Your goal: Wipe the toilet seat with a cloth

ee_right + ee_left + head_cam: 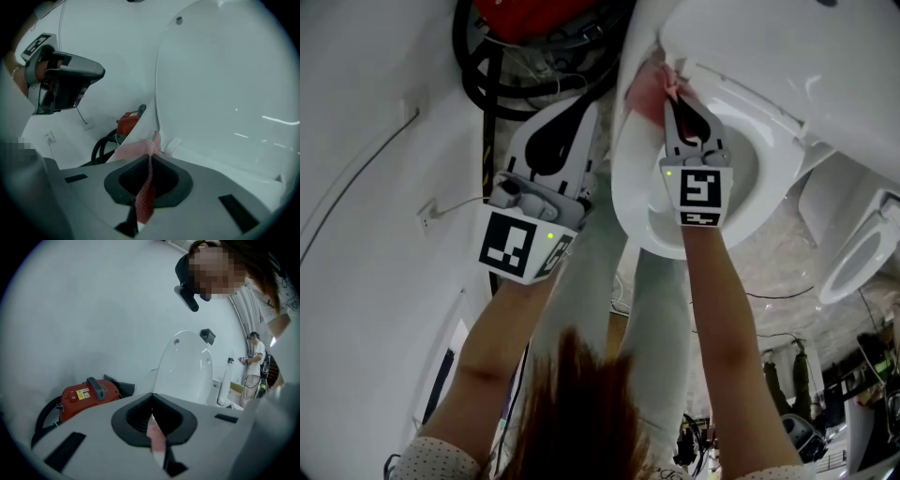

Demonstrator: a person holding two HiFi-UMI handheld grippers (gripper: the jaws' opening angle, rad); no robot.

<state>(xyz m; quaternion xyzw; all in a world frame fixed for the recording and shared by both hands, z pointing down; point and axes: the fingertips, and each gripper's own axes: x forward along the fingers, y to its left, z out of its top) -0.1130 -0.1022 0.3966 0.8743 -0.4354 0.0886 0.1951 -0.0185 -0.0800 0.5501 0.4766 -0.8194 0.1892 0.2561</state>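
Head view. Looks steeply down past two bare forearms (727, 319) toward a white toilet seat (630, 192). Finds the right gripper (673, 101) over the far end of the seat, fingers clamped on a pink cloth (649, 86). Shows that cloth bunched against the rim, close to where the seat meets the raised lid (750, 42). Places the left gripper (581, 112) just beside the seat's outer left edge, apart from the cloth and off the seat, pointing toward a red vacuum (534, 17) and its looped black hose (478, 80). Catches a second toilet seat (858, 258) well apart at the right.

Right gripper view. Shows the fingers pressed together on a strip of pink-red mesh cloth running down the seam between them. Shows the rest of the cloth spilling past the tips onto the rim at the foot of the lid. Picks out the left gripper high at the left, held in a hand (46, 70), clear of the toilet.

Left gripper view. Shows the fingers closed, tips meeting. Reveals a thin pale pink sliver in the seam between them; cannot tell whether cloth or something else. Takes in the upright lid straight ahead, the vacuum low at the left, and another person (255, 364) standing far back at the right.
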